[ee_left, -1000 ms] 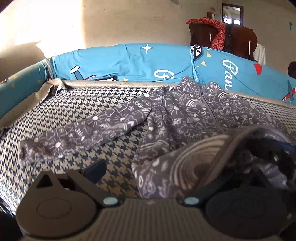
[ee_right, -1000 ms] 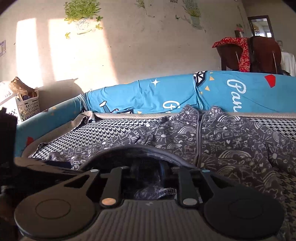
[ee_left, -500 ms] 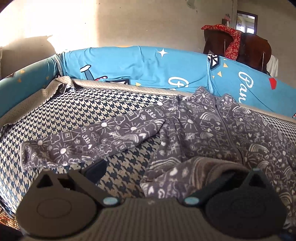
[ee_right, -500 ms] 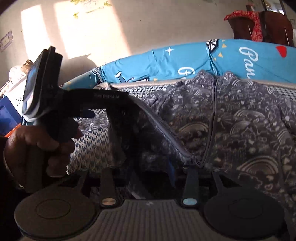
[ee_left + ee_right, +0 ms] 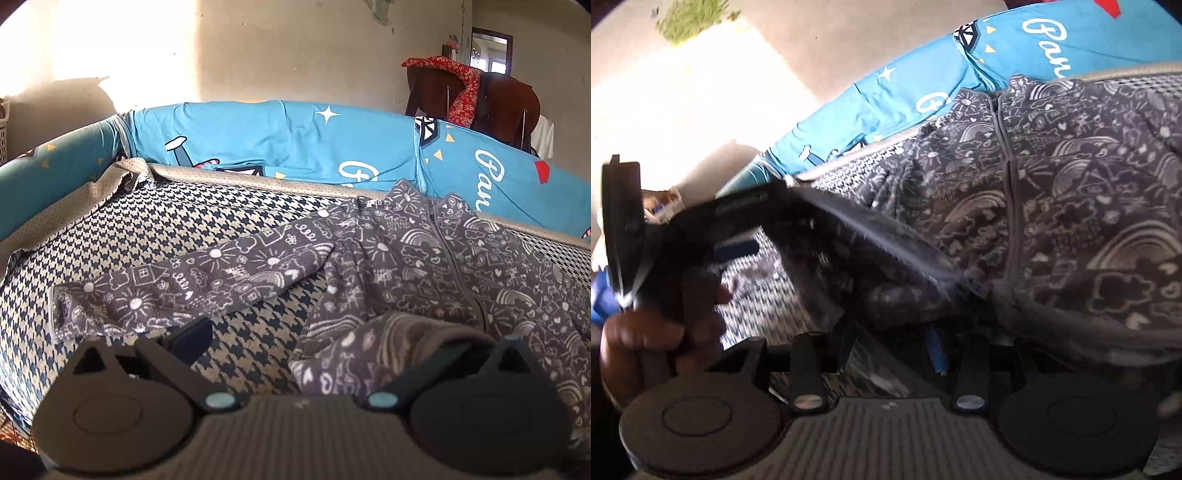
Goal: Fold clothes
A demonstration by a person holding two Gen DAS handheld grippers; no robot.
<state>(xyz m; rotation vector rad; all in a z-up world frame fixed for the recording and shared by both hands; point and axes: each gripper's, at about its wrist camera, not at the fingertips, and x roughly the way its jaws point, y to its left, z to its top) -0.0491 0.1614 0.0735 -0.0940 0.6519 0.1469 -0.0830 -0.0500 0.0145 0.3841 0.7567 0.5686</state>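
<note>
Grey fleece with white doodles of rainbows, suns and hearts makes up the jacket (image 5: 436, 266), which lies spread on the houndstooth mattress cover (image 5: 177, 229), its collar near the blue cushions (image 5: 280, 147) at the far edge. One sleeve (image 5: 192, 284) stretches out flat to the left, away from the body of the jacket.

The left gripper (image 5: 314, 350) sits low at the near hem, pointing forward along the mattress. Its jaws stand wide apart: the left finger (image 5: 188, 334) rests bare over the mattress cover just below the sleeve, and the right finger is covered by a raised fold of the hem, so the fabric drapes over it and is not pinched.

In the right wrist view the picture is tilted strongly, so this tool is rolled to one side. The right gripper (image 5: 890, 354) is close to the zipper side of the jacket (image 5: 1071, 206), and its fingers are partly buried in dark, blurred fabric; I cannot tell if they grip it. This view also shows the left gripper (image 5: 746, 218) from the side, with the person's hand (image 5: 653, 339) wrapped around its handle, knuckles toward the camera, and a lifted edge of the jacket runs from it down to the right tool.

A wooden chair (image 5: 476, 99) with a red cloth over it stands behind the cushions.
</note>
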